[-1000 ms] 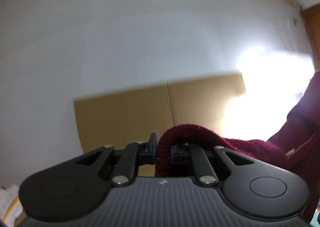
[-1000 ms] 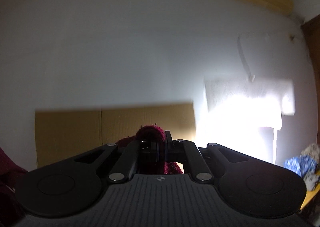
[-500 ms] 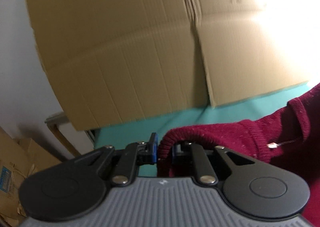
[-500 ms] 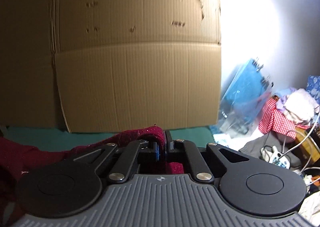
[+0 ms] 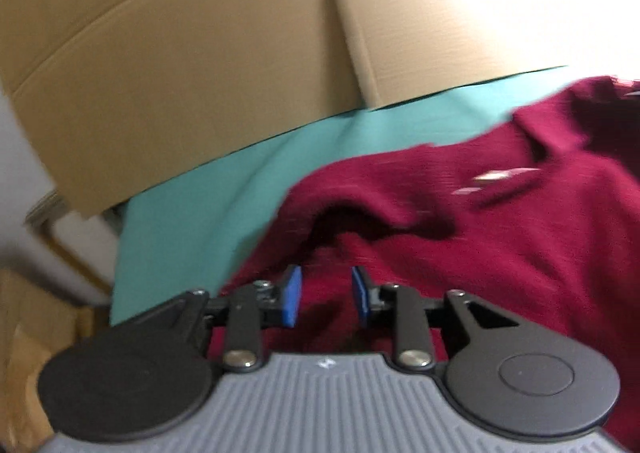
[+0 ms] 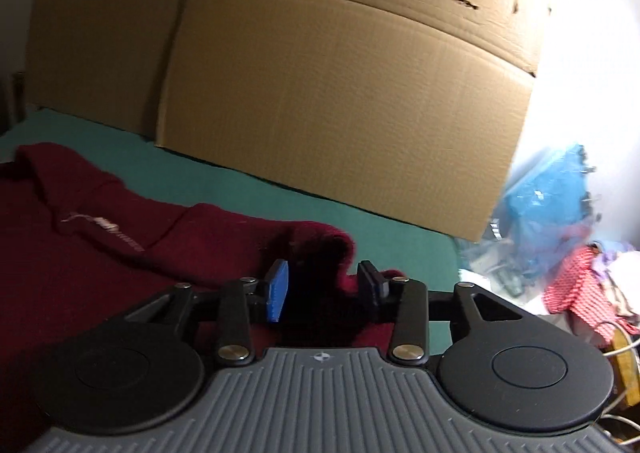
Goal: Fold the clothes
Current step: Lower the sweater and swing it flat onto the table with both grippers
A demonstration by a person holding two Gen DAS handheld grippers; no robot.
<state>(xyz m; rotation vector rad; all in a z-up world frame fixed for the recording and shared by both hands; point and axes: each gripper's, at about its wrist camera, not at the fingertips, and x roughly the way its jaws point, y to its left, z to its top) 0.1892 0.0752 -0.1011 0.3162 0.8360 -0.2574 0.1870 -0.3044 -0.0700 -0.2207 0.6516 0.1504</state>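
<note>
Label: your view shows white print on the maroon sweater (image 6: 100, 229), too blurred to read | Sweater: spread on the teal cloth (image 5: 208, 189), before the cardboard sheet (image 6: 320, 65) | Left gripper (image 5: 325, 295): fingers parted, empty, fabric beneath | Right gripper (image 6: 322, 287): fingers parted, empty, over the sweater's edge

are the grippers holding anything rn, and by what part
Nothing is held. Both the left hand-held gripper and the right hand-held gripper are open over the red sweater, which lies on the green cloth.
</note>
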